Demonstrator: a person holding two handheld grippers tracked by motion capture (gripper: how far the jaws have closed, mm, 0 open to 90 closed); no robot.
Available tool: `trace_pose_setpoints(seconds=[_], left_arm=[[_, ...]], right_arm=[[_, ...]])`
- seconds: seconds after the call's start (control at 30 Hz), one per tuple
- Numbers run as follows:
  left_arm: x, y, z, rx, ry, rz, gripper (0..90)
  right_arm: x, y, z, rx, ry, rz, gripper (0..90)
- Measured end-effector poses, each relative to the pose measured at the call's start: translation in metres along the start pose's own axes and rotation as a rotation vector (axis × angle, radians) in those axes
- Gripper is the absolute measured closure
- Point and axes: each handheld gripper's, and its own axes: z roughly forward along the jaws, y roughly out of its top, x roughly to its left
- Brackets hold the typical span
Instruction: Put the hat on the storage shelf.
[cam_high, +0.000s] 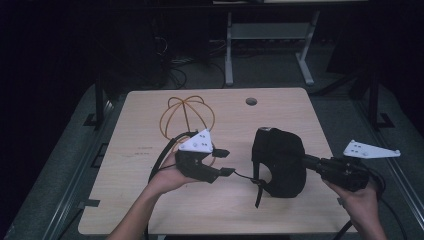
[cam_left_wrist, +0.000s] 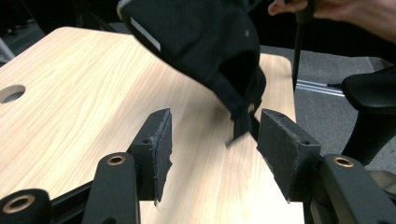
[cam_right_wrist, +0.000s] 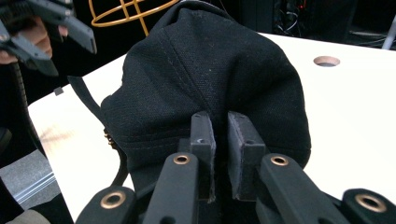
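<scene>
Left gripper (cam_high: 224, 161): jaws apart, empty, beside cap strap (cam_left_wrist: 241, 125). Centre: black cap (cam_high: 278, 161) raised over table (cam_high: 150, 150), wire stand (cam_high: 186, 116) behind. Right gripper (cam_right_wrist: 220, 133): jaws together, clamped on cap fabric.

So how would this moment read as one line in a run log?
right gripper: shut on black cap | left gripper: open, at cap strap | wire stand: bare

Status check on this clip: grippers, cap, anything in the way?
Right gripper shut on black cap, held above the table. Left gripper open, cap strap between its jaws, not pinched. Wire stand behind, clear.
</scene>
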Motion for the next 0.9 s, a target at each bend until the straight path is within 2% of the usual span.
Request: trace_pose_setpoints(seconds=[0.23,0.67,0.9], left_arm=[[-0.003,-0.015,-0.005,-0.009,0.015,0.001,43.5],[-0.007,-0.039,-0.001,0.025,0.039,0.004,38.9],[-0.006,-0.055,0.003,0.033,0.041,-0.009,36.9]], right_arm=[[-0.001,0.015,-0.005,-0.022,-0.015,-0.014,81.1],[-0.005,0.037,-0.008,-0.029,-0.023,-0.018,81.1],[-0.006,0.059,-0.005,-0.039,-0.019,-0.038,81.0]])
